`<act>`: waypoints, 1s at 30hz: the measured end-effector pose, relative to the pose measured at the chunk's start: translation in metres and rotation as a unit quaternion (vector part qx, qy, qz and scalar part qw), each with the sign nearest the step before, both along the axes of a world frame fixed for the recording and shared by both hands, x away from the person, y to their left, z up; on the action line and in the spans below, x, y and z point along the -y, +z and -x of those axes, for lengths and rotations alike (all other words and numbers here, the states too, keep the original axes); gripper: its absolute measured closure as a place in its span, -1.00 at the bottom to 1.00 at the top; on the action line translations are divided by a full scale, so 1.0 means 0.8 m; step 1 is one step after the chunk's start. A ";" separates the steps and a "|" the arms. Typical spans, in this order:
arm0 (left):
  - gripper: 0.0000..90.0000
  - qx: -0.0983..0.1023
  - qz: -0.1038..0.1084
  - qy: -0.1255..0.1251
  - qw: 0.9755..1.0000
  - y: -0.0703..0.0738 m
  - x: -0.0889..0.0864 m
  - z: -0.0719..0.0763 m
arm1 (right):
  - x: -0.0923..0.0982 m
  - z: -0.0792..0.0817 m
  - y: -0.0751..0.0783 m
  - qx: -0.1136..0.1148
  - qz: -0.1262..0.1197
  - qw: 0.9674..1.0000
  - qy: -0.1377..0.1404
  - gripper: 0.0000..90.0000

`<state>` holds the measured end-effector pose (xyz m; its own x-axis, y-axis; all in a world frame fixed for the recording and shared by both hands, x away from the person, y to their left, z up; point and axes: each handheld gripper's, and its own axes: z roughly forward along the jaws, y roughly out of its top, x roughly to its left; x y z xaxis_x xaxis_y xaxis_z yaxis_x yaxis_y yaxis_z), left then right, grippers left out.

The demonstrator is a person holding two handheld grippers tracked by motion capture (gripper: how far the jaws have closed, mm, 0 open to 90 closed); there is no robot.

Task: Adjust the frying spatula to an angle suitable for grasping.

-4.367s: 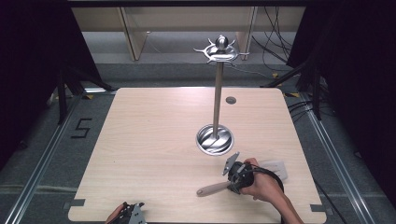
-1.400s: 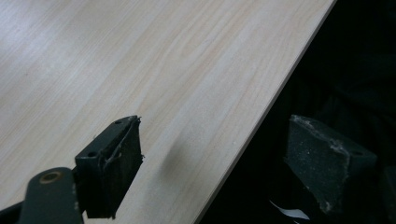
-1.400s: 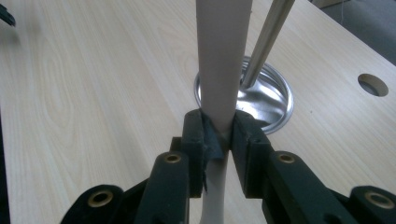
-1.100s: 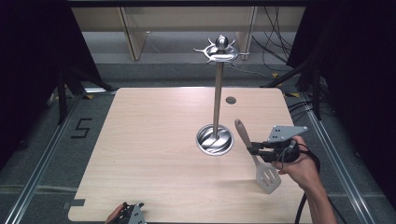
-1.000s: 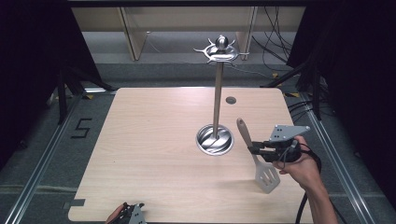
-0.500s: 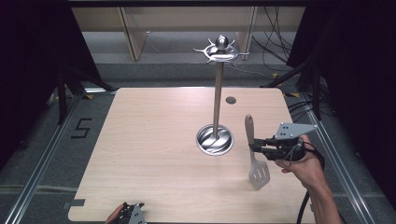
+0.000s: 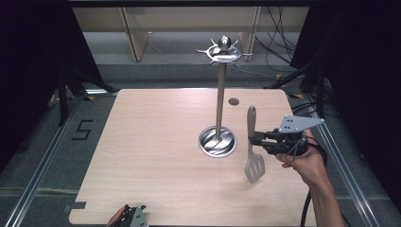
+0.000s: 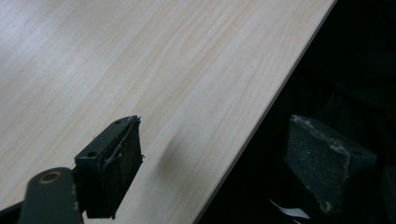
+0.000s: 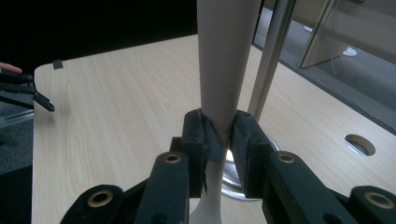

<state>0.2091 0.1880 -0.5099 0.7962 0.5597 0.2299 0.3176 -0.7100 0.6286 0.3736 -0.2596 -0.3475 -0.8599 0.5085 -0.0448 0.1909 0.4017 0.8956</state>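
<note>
A light wooden slotted spatula (image 7: 254, 169) hangs nearly upright above the table's right side, handle up and blade down. My right gripper (image 7: 253, 140) is shut on its neck, coming in level from the right. In the right gripper view the jaws (image 9: 219, 140) pinch the spatula handle (image 9: 226, 56), with the stand's pole (image 9: 271, 60) just behind it. The metal utensil stand (image 7: 219, 104) has a round base (image 7: 217, 142) and a ring of hooks (image 7: 222, 50) on top, left of the spatula. My left gripper (image 7: 130, 218) rests at the table's front edge, open and holding nothing (image 8: 219, 163).
The pale wooden table (image 7: 151, 142) has a small round hole (image 7: 233, 101) at the back right. Dark curtains stand at both sides. Cables and shelf legs lie on the floor beyond the far edge. A "5" is marked on the floor at the left.
The spatula was lifted off the front right of the table. Over the last second it swung from a slant to nearly upright, and came a little closer to the stand. The left gripper stayed put.
</note>
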 end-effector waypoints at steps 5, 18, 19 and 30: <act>-0.60 0.003 0.004 0.005 1.000 0.001 -0.002 0.000 | -0.008 -0.006 0.013 0.009 -0.012 1.000 0.000 0.70; -0.60 0.001 0.004 0.003 1.000 0.001 -0.001 0.000 | -0.027 -0.026 0.058 0.031 -0.019 0.999 -0.003 0.70; -0.60 0.003 0.003 0.003 1.000 0.001 -0.001 0.000 | -0.029 -0.027 0.060 0.025 -0.020 0.999 -0.002 0.70; -0.60 -0.003 0.006 -0.001 1.000 0.001 -0.002 0.001 | -0.043 -0.040 0.080 0.025 -0.022 0.999 -0.016 0.70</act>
